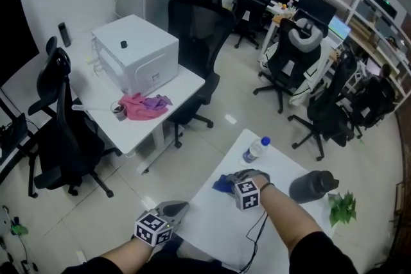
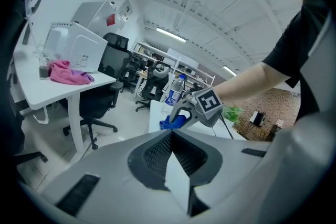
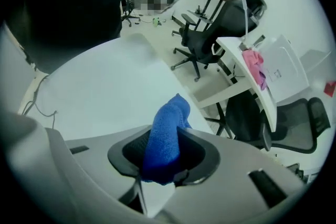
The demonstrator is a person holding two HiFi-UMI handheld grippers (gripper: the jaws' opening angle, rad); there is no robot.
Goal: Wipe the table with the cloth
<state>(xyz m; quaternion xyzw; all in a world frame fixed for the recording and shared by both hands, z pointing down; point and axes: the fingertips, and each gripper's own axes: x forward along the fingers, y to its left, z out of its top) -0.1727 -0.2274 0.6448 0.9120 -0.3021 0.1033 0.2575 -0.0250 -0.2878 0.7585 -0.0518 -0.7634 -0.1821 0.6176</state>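
Note:
A blue cloth [image 1: 223,183] lies bunched on the far left part of the small white table [image 1: 212,221]. My right gripper [image 1: 236,178] is shut on it. In the right gripper view the cloth [image 3: 167,136] stands up between the jaws of that gripper [image 3: 167,152], its free end drooping toward the tabletop [image 3: 105,97]. My left gripper [image 1: 178,207] hovers at the table's left edge, shut and holding nothing. From the left gripper view its shut jaws [image 2: 171,134] point at the right gripper [image 2: 184,107] and the cloth [image 2: 172,122].
A water bottle [image 1: 255,149] stands at the table's far corner, with a dark flask [image 1: 313,186] and a green plant [image 1: 342,207] on the right. A thin cable [image 1: 257,234] runs across the table. Behind stand a desk [image 1: 186,83] with a white box and pink cloth [image 1: 141,106], and office chairs.

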